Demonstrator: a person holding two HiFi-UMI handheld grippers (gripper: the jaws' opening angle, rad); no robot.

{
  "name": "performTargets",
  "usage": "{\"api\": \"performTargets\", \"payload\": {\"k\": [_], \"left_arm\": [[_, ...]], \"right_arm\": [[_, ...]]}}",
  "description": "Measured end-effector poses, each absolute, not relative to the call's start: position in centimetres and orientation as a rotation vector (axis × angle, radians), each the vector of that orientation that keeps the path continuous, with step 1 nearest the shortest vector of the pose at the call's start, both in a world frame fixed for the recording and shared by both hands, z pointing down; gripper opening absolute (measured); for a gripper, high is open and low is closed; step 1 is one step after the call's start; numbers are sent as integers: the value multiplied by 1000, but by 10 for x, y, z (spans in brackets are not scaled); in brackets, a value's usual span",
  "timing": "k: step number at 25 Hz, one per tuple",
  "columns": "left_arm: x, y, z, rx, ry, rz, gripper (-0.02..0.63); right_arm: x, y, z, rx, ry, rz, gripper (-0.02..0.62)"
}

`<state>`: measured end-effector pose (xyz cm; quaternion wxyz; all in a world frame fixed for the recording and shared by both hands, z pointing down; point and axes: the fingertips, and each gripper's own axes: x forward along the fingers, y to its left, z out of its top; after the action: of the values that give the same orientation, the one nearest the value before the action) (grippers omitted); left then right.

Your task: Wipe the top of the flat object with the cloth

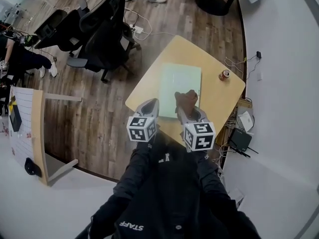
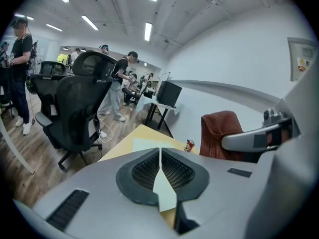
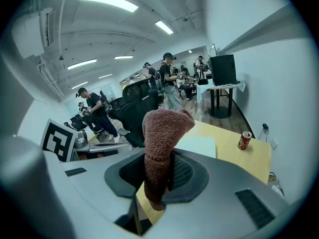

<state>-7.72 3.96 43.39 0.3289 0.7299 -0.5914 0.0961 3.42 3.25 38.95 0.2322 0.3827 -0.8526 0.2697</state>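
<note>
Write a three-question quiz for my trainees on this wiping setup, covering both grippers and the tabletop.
1. True or false: the left gripper holds nothing.
2. What stands on the table beside the flat green object? A) a can B) a mug C) a book
3. Fill in: the right gripper is shut on the ____.
Key: 1 true; 2 A; 3 cloth.
</note>
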Motion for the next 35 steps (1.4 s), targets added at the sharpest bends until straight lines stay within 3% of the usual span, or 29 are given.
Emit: {"api": "performTargets", "payload": {"k": [14, 19, 25, 35], "left_arm": [[-104, -47, 573, 1828, -1296, 337, 37], [-103, -70, 606, 1820, -1216, 353, 71], [-100, -80, 629, 1827, -1123, 359, 107], [-96, -81, 644, 1822, -1076, 353, 107]], "right_arm": [[-14, -76, 498, 1041, -2208, 904, 103], [-35, -123, 525, 1028, -2230, 934, 103], [-66, -167, 553, 1001, -2264, 967, 103], [-90, -194, 599, 980, -2246, 1035, 103]]}}
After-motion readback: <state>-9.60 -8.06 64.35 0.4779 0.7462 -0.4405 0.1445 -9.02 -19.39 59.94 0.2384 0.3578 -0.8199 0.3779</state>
